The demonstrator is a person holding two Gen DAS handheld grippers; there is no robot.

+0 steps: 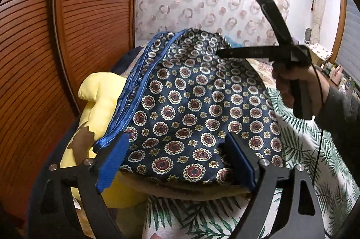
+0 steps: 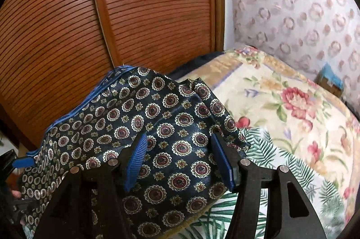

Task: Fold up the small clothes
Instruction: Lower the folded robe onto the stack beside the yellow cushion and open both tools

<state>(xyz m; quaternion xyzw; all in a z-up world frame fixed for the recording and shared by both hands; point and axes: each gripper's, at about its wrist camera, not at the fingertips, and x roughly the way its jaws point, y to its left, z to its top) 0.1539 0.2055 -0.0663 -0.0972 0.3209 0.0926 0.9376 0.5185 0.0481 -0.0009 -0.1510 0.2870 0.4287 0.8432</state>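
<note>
the navy medallion-print garment point(image 1: 193, 108) lies folded on a cushion atop the palm-leaf sheet point(image 1: 299, 149), blue trim along its left edge. the left gripper point(image 1: 177, 162) and right gripper point(image 2: 180, 162) are both spread, pinching nothing. i'd say smooth it flat now, pressing lightly so the slippery cloth doesn't slide.

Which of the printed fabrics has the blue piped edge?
The dark medallion-print garment; the palm-leaf sheet and the floral cover have no such edge.
</note>
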